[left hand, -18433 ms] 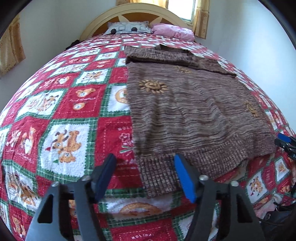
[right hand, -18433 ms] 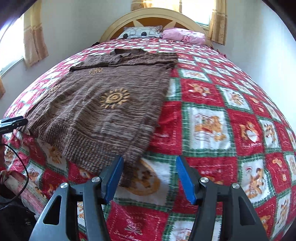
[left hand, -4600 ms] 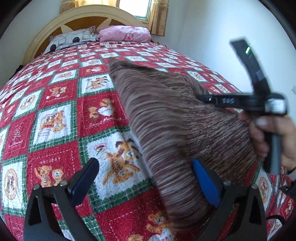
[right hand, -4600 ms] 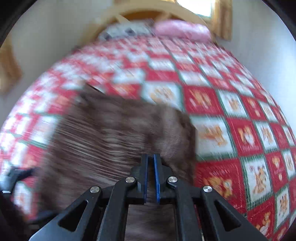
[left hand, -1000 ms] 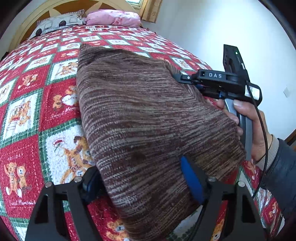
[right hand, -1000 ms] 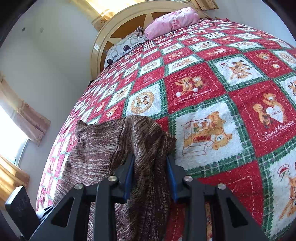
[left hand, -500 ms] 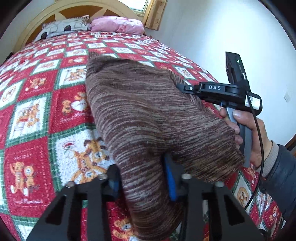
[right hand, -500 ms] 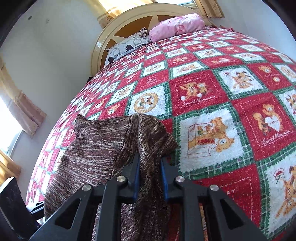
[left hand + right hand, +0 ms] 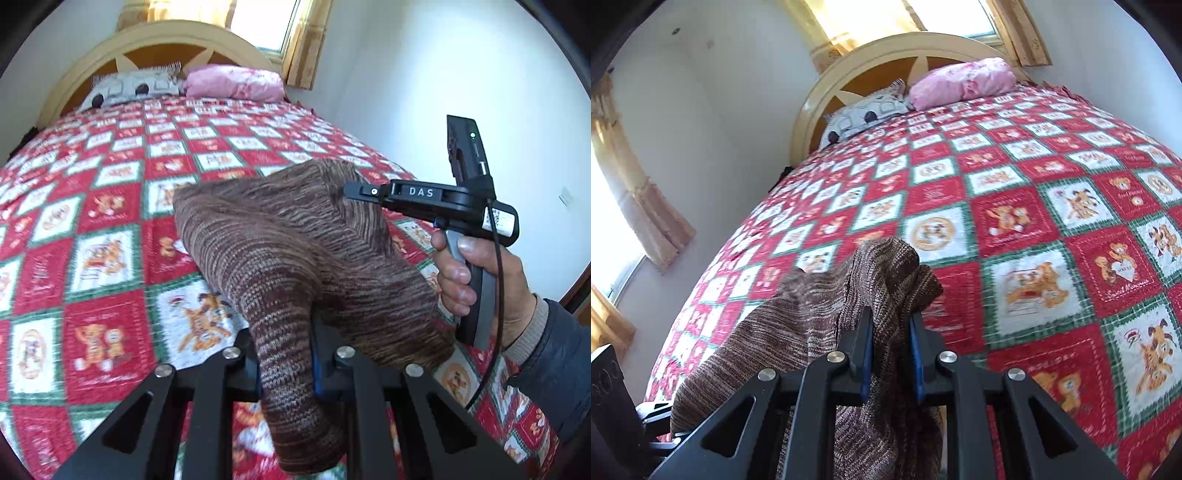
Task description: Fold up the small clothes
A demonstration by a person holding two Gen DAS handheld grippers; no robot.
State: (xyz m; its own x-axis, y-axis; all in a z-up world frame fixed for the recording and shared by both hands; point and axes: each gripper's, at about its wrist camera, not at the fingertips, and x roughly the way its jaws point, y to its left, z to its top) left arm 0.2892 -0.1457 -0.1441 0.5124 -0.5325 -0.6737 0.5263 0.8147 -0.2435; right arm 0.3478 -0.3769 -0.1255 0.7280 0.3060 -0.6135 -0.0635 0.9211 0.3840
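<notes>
The brown knit sweater [image 9: 295,258] hangs bunched above the bed's red teddy-bear quilt [image 9: 103,258], gripped at two spots. The left tool [image 9: 286,354] pinches a thick fold at 6 o'clock in its view, jaws closing on the knit. The right tool [image 9: 891,350] clenches another fold at 6 o'clock in its own view. A hand [image 9: 480,280] holds the right tool's handle at 3 o'clock. Pillows [image 9: 960,83] lie by the headboard [image 9: 166,40] at 12 o'clock.
</notes>
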